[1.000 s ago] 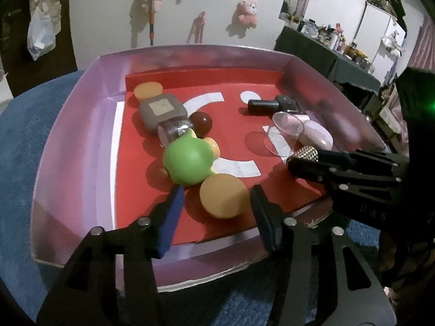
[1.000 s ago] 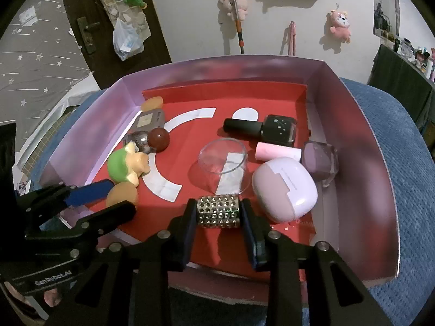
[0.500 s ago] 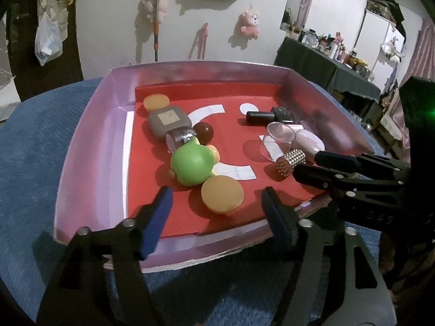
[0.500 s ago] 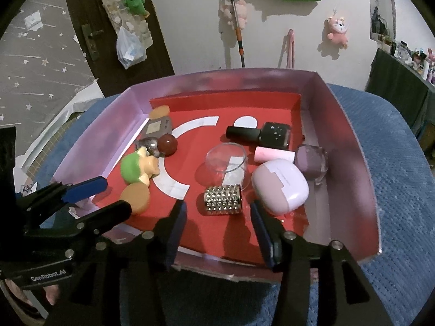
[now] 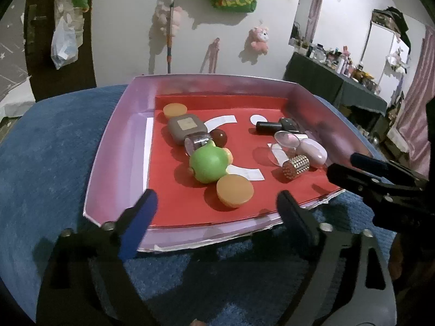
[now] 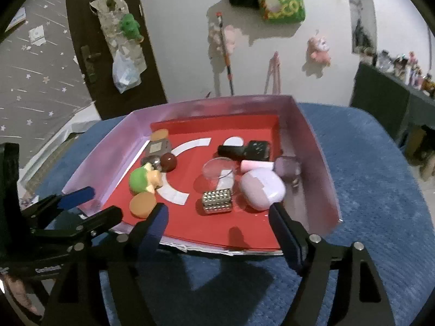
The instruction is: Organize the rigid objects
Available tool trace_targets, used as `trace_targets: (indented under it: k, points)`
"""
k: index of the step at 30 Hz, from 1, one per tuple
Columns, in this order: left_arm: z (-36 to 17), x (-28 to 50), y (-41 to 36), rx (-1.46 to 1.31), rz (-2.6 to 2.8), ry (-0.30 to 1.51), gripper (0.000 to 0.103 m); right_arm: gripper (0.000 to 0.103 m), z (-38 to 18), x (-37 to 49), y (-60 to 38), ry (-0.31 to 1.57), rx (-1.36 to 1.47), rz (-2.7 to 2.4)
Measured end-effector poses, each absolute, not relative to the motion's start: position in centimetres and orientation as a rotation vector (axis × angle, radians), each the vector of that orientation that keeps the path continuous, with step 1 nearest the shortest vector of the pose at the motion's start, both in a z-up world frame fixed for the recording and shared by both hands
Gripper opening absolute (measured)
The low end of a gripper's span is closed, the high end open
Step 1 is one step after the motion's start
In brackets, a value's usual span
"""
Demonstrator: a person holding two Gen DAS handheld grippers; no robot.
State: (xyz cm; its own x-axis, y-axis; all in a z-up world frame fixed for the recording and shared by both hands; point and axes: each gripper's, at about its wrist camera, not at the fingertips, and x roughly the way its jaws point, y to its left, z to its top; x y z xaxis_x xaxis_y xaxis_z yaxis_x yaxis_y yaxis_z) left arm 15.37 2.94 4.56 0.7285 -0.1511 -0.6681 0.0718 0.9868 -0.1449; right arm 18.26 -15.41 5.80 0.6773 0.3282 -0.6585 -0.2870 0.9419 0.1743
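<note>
A pink-walled tray (image 5: 114, 146) (image 6: 318, 163) with a red floor holds the small objects. Near its front lie an orange puck (image 5: 235, 190) (image 6: 142, 204), a green toy (image 5: 208, 163) (image 6: 141, 179) and a studded silver cylinder (image 5: 295, 166) (image 6: 217, 201). Behind are a clear cup (image 6: 218, 169), a lilac case (image 6: 262, 189), a black bottle (image 6: 244, 150) and a grey case (image 5: 186, 128). My left gripper (image 5: 214, 221) (image 6: 89, 203) is open and empty just outside the front wall. My right gripper (image 6: 218, 229) (image 5: 350, 167) is open and empty in front of the cylinder.
The tray sits on a blue textured cushion (image 5: 49, 157) (image 6: 380, 179). A white wall with hanging plush toys (image 5: 259, 38) stands behind. A dark cluttered table (image 5: 334, 81) is at the right and a dark door (image 6: 108, 54) at the left.
The right gripper let go of the studded cylinder, which now lies on the tray floor. Both grippers opened wide and pulled back out of the tray toward me.
</note>
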Motion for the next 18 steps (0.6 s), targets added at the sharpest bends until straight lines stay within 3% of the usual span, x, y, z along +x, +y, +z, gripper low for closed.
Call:
trace_targets:
  k: [10, 18]
  points:
    - [3.6, 14.9, 3.4, -0.122, -0.105, 0.700, 0.102, 0.100, 5.2, 16.2, -15.3, 0.653, 0.023, 0.251]
    - [3.2, 15.2, 4.0, -0.163, -0.135, 0.711, 0.103, 0.103, 4.0, 16.5, -15.3, 0.659, 0.045, 0.239]
